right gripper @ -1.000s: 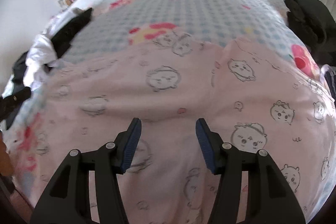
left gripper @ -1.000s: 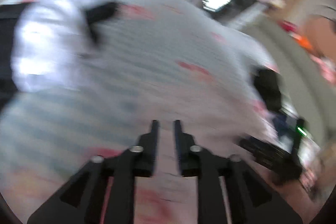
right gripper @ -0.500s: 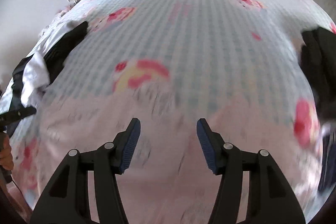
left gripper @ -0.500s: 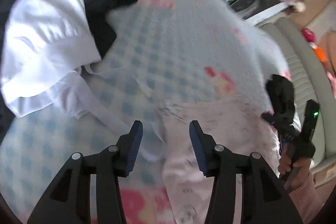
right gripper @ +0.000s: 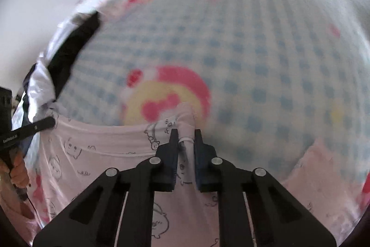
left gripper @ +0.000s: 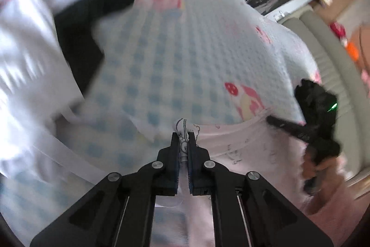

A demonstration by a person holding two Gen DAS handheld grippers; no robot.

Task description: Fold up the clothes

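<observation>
Folding is barely begun. Left tool [left gripper: 183, 138] and right tool [right gripper: 186, 136] have just closed, each pinching the pink garment [right gripper: 104, 149] edge at its tips; every fold remains.

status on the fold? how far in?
Early. Done: the left gripper and right gripper have just closed on the far edge of the pink garment. In hand: that edge, bunched between both jaws. Left: no crease is visible yet; white and black clothes wait beside it.
</observation>
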